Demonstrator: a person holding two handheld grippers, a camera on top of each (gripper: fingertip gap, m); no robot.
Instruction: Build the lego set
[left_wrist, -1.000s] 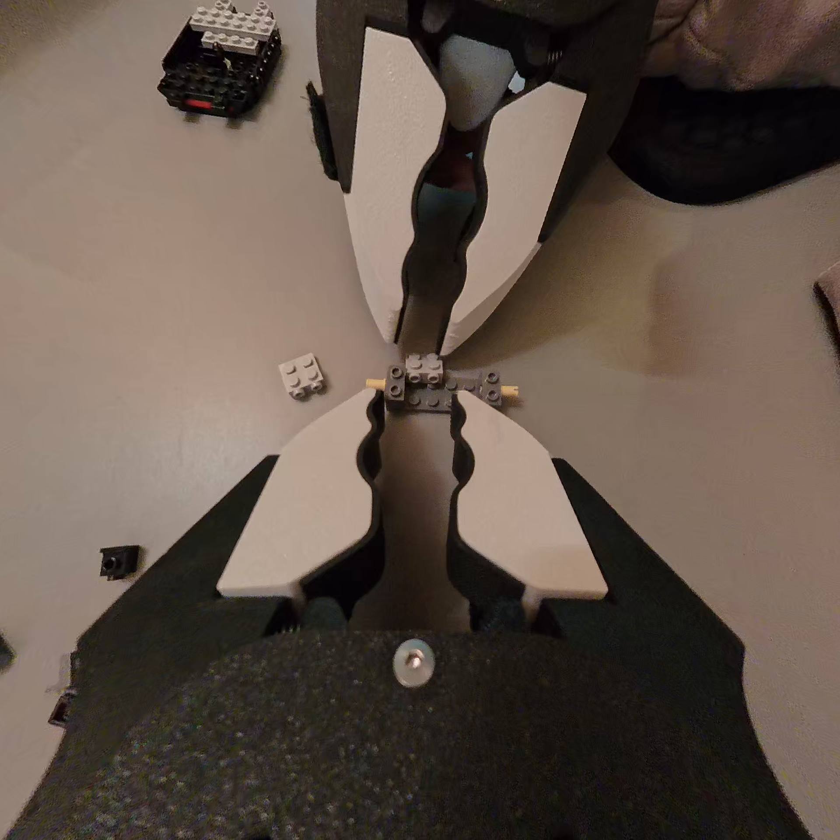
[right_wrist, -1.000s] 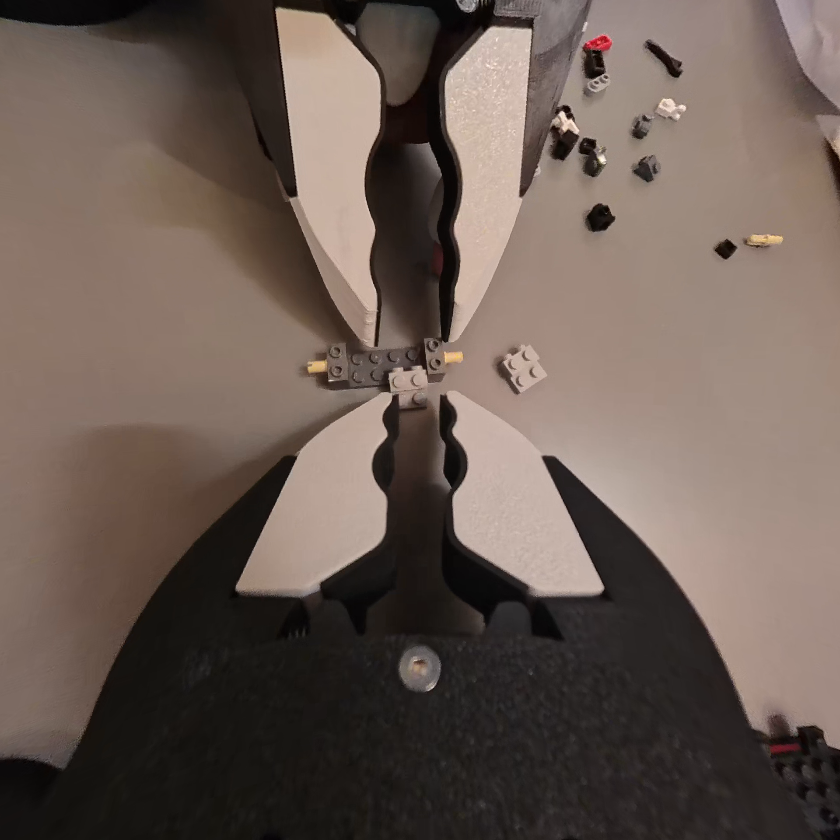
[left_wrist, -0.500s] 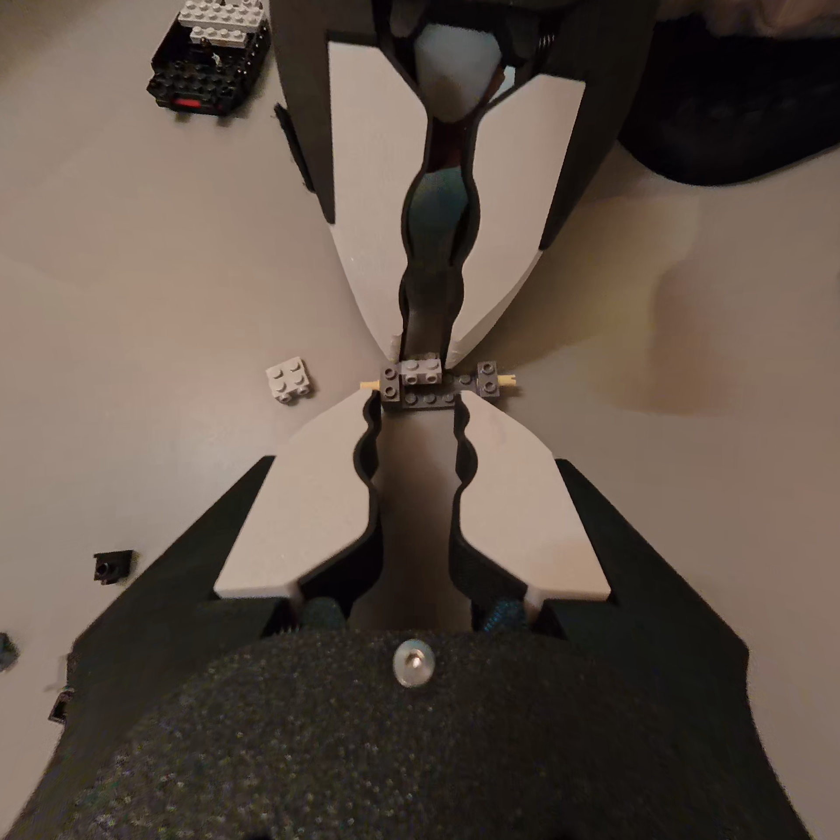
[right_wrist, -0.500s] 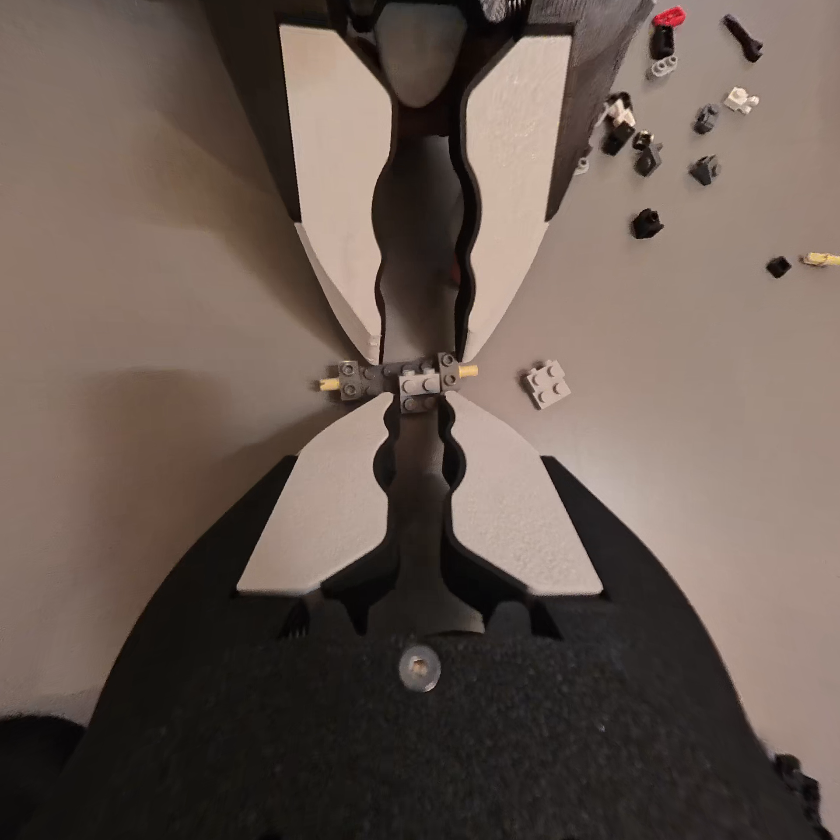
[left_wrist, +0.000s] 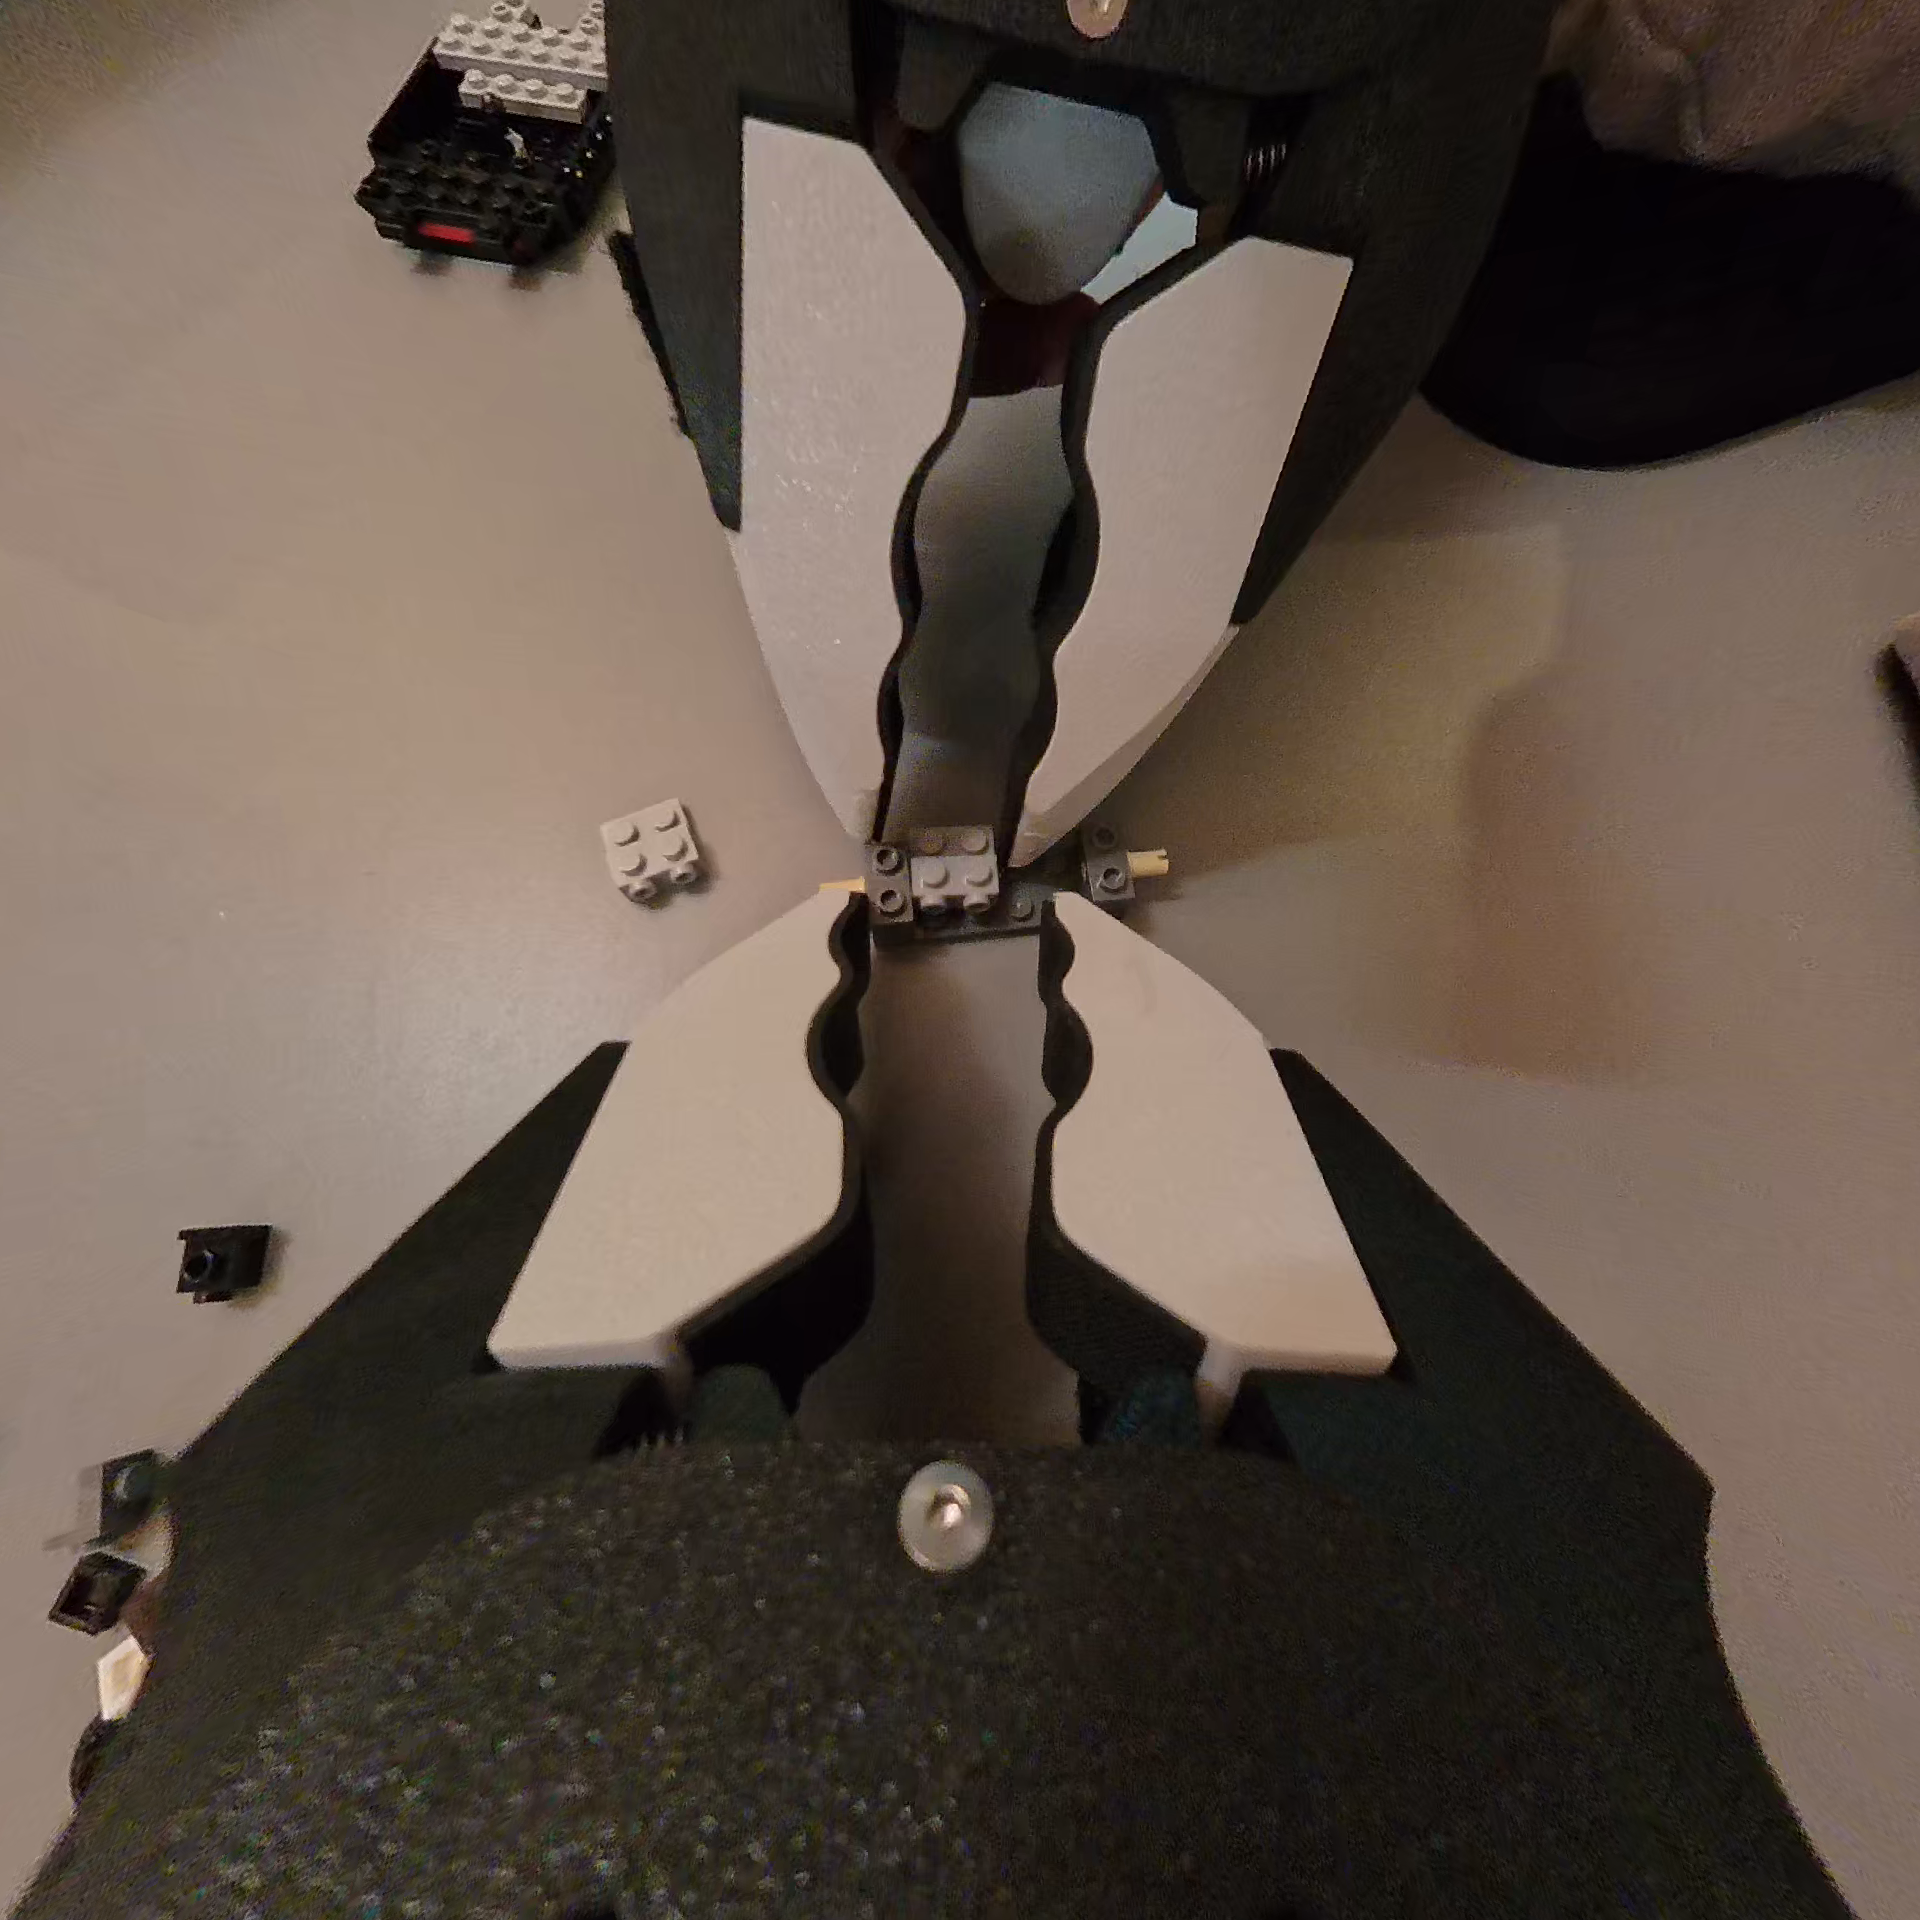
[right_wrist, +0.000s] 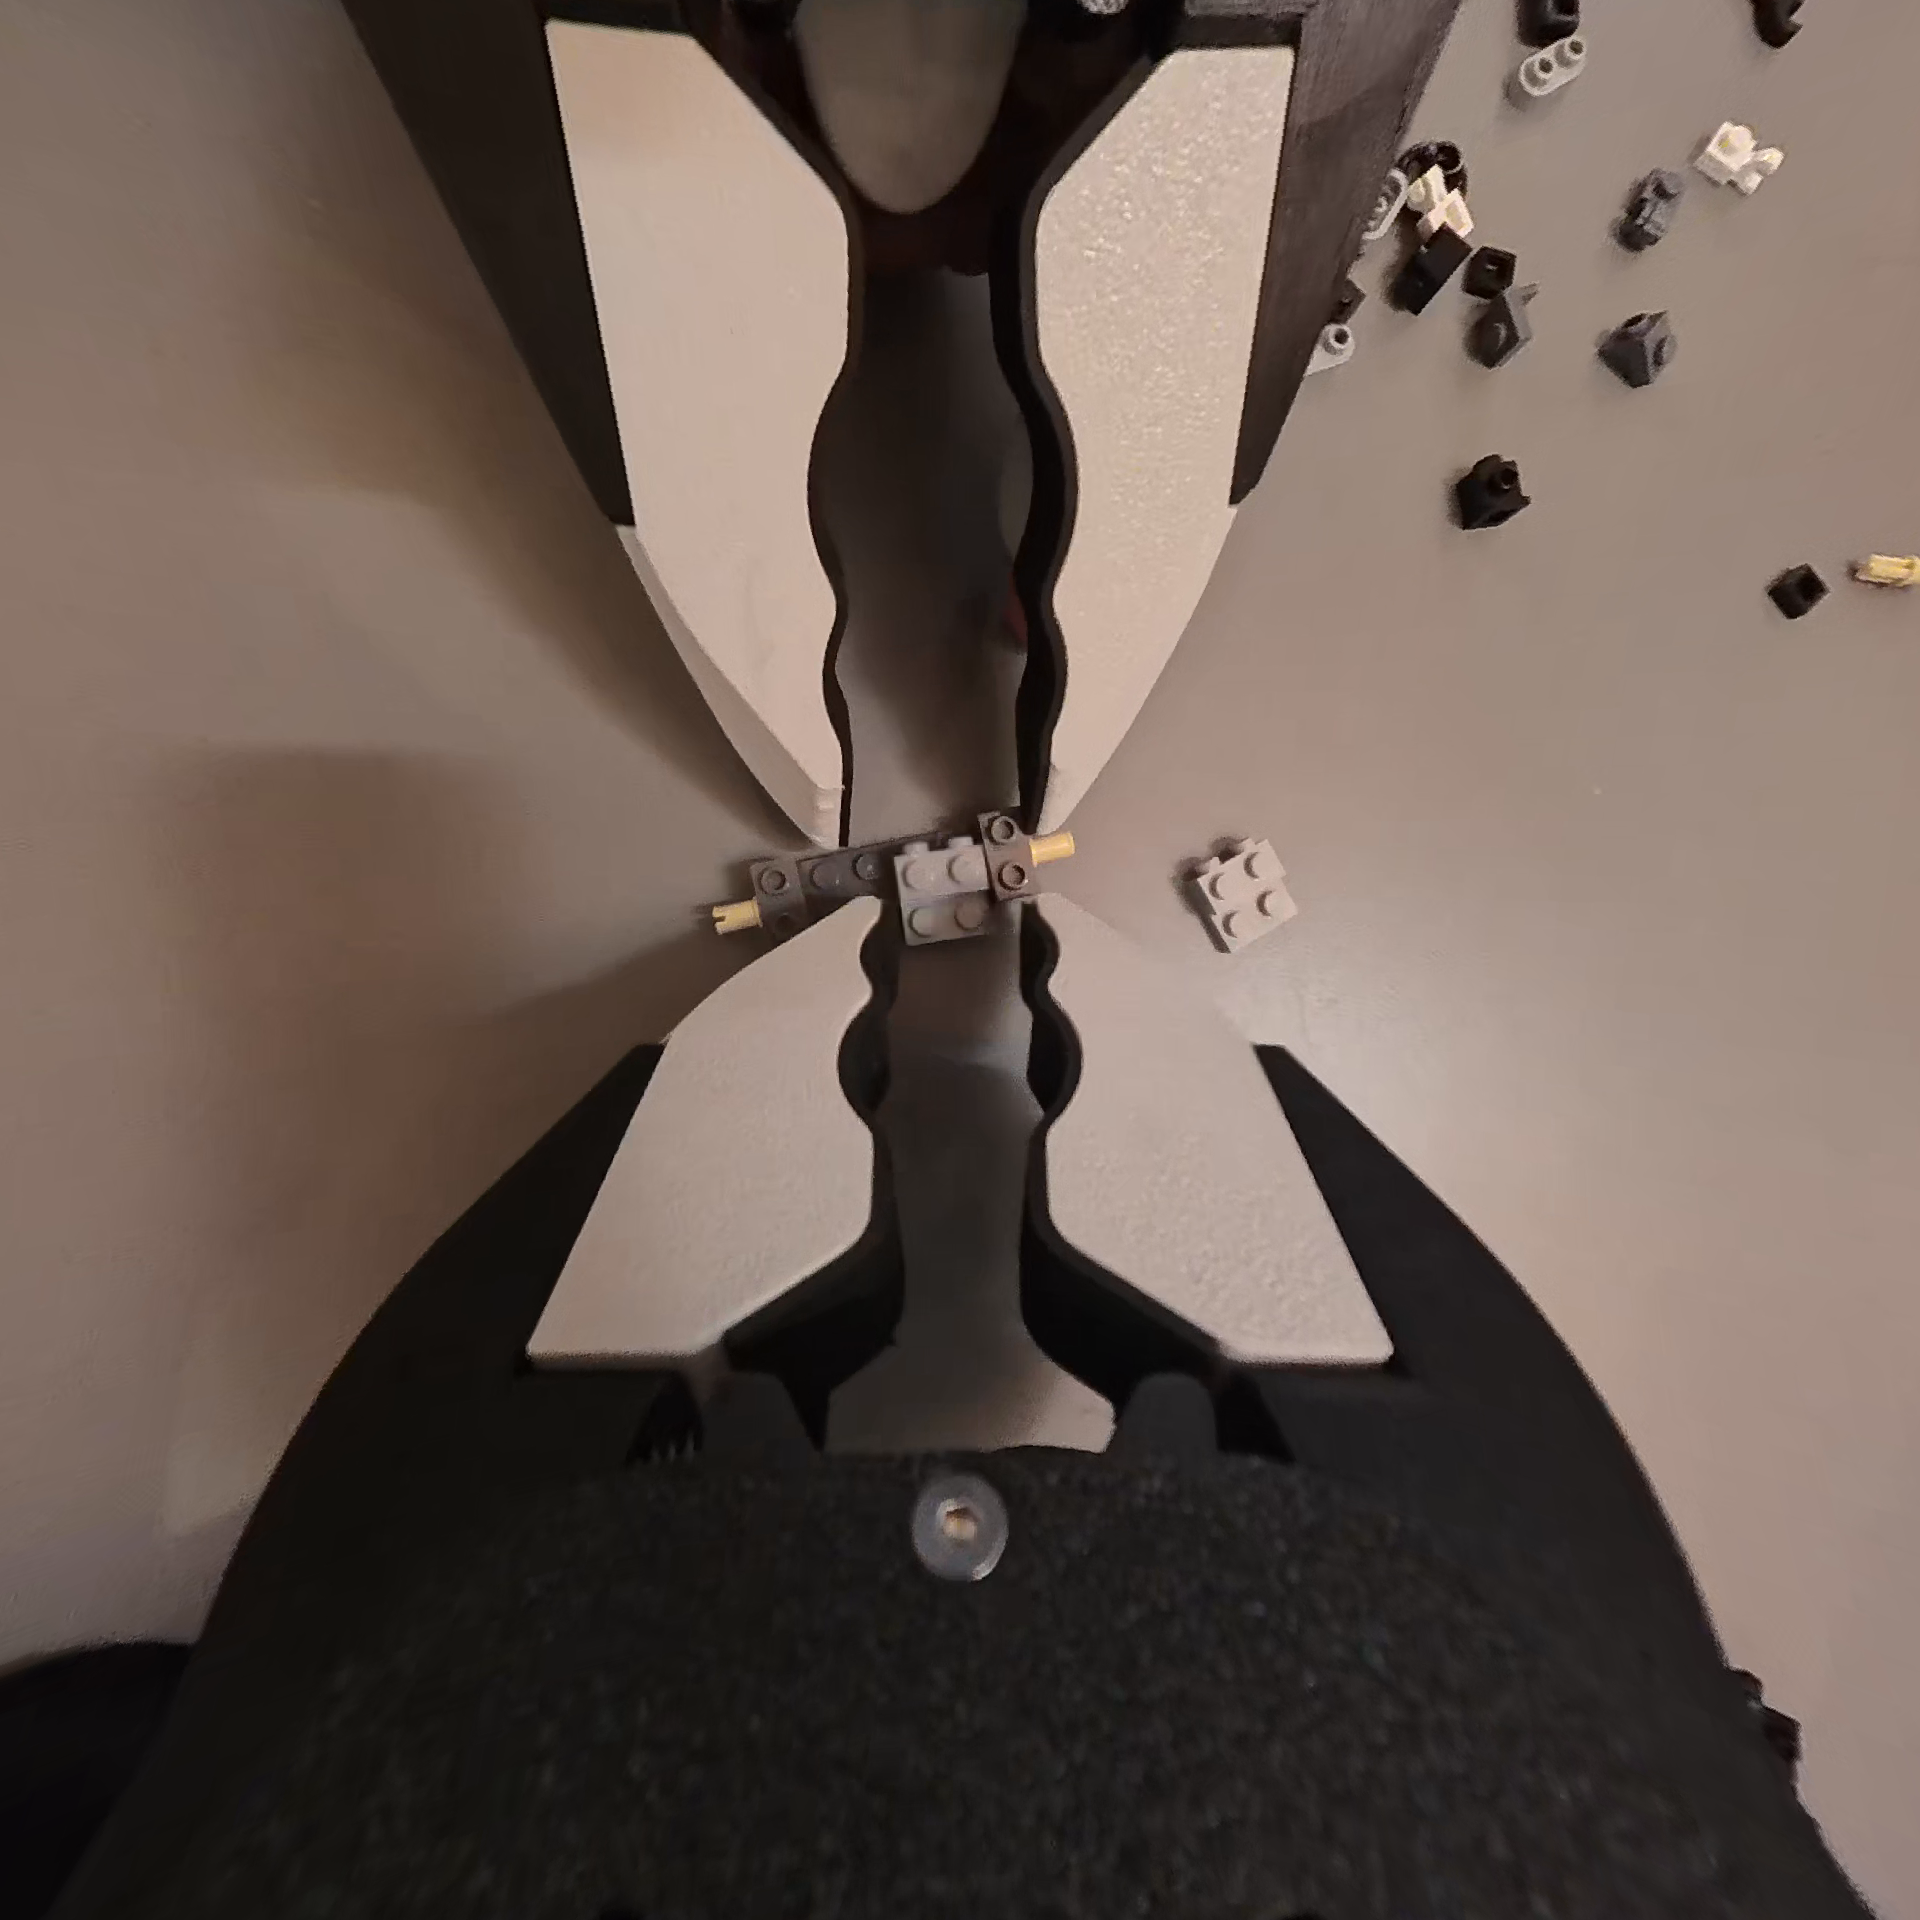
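Since a second ago the right gripper (right_wrist: 945, 925) has slid its light grey studded plastic brick (right_wrist: 943, 896) onto the dark grey pin-ended axle plate (left_wrist: 951, 914), gripped narrowly by the left gripper (left_wrist: 954, 920), on the smooth grey table (left_wrist: 312, 727).
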